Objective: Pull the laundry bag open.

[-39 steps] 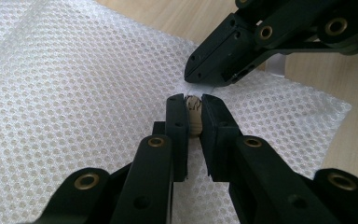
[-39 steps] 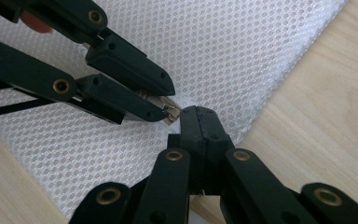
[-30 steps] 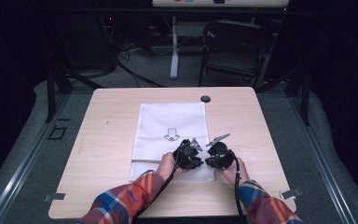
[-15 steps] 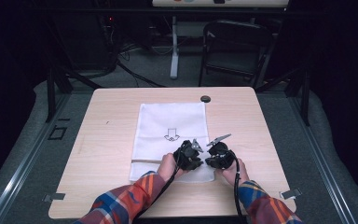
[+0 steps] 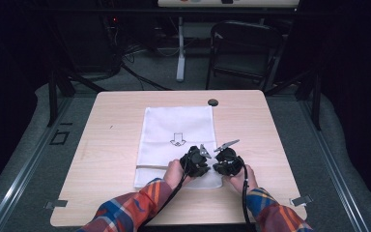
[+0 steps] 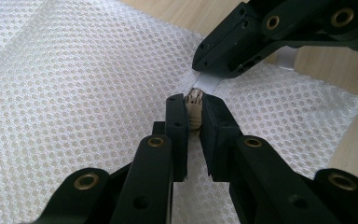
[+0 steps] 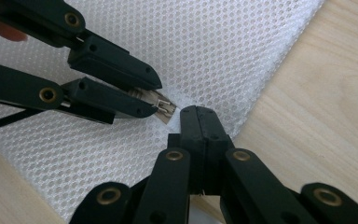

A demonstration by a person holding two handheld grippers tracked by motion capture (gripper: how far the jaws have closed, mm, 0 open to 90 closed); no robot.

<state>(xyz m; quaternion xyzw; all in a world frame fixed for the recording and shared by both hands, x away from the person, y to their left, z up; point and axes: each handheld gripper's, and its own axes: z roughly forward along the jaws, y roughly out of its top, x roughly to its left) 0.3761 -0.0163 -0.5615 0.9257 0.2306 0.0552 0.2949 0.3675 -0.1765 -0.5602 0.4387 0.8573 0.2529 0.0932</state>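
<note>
- Mesh laundry bag [image 5: 176, 140], white and printed with a small arrow, is seen lying flat on the wooden desk [image 5: 106, 159], its near right corner between two hand-held tools.
- The left tool [image 6: 193, 108] is shown clamped narrow on the bag's small metal zipper pull [image 6: 195, 106], which is pinched between its two black tips.
- The right tool [image 7: 198, 114] is pressed fully together at the bag's edge [image 7: 242, 116]; a fold of mesh or zipper tape appears to be pinched there, though exactly what is caught cannot be told.
- In the high view both tools, left [image 5: 204, 153] and right [image 5: 226, 151], are held close together over the bag's lower right corner, just beside each other, by a person in plaid sleeves [image 5: 135, 208].
- A small dark round object [image 5: 213, 102] rests on the desk near the bag's far right corner, well apart from the work.
- The zipper is judged to be about to be drawn.
- Slippage is the main risk: the pull is small and smooth, and an angled tug could free it from the tips.
- If the anchoring hold on the edge gives, the light bag could be dragged along rather than opened, or loose mesh could be snagged in the slider.
</note>
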